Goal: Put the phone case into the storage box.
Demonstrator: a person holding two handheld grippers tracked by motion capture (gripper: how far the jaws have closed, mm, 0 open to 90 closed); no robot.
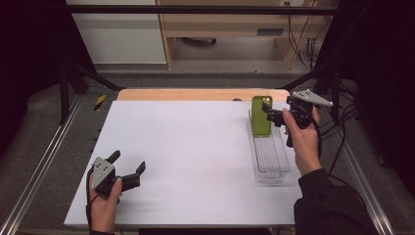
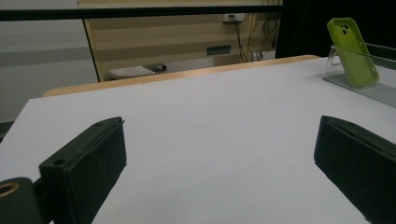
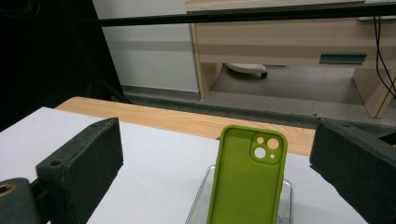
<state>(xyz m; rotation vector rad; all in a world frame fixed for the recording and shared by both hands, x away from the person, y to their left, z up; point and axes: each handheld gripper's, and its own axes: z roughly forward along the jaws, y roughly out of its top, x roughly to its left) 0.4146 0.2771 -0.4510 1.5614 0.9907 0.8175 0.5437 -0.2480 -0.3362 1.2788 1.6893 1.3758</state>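
Observation:
A lime-green phone case (image 1: 261,115) stands upright in the far end of a clear plastic bin (image 1: 270,161), camera cutout at the top. My right gripper (image 1: 272,113) hovers just right of the case, open and holding nothing. In the right gripper view the case (image 3: 247,182) rises ahead between the wide-apart jaws of my right gripper (image 3: 215,158), with the bin's rim (image 3: 198,205) below it. My left gripper (image 1: 128,164) rests open and empty near the table's front left corner. In the left gripper view its jaws (image 2: 219,154) frame bare table, with the case (image 2: 353,51) far off at the upper right.
The white table top (image 1: 186,156) has a wooden strip (image 1: 195,94) along its far edge. Metal frame rails (image 1: 44,161) run down both sides. Behind the table stand a wooden desk (image 3: 289,37) and hanging cables (image 1: 301,34).

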